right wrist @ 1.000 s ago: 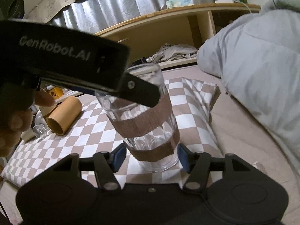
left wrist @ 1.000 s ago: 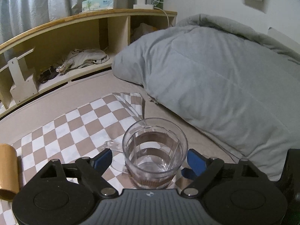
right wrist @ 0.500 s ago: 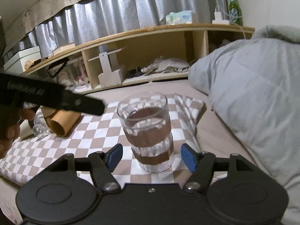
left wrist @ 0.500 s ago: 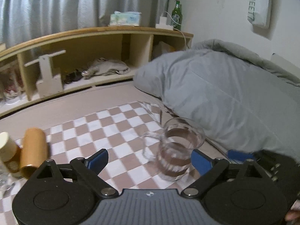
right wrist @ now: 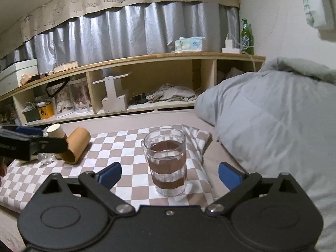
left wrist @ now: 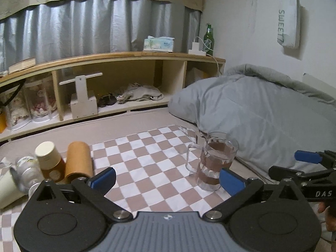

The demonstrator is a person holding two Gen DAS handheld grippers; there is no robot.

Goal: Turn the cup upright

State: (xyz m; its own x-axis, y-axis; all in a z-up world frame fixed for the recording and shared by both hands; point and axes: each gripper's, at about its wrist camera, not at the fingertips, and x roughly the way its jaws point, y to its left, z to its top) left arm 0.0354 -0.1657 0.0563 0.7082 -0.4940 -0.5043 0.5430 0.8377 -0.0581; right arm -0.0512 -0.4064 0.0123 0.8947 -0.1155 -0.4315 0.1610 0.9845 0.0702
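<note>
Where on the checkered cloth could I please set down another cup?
The bare stretch of checkered cloth between the glass cup and the lying cardboard tube is free. The cloth's left end, around the tube and paper cup, is crowded.

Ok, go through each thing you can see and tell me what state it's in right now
Glass cup: upright on the checkered cloth, mouth up, free.
Brown tube: lying on its side.
Left hand-held gripper: open, empty.
Right hand-held gripper: open, empty.
Green bottle: upright on the shelf.
</note>
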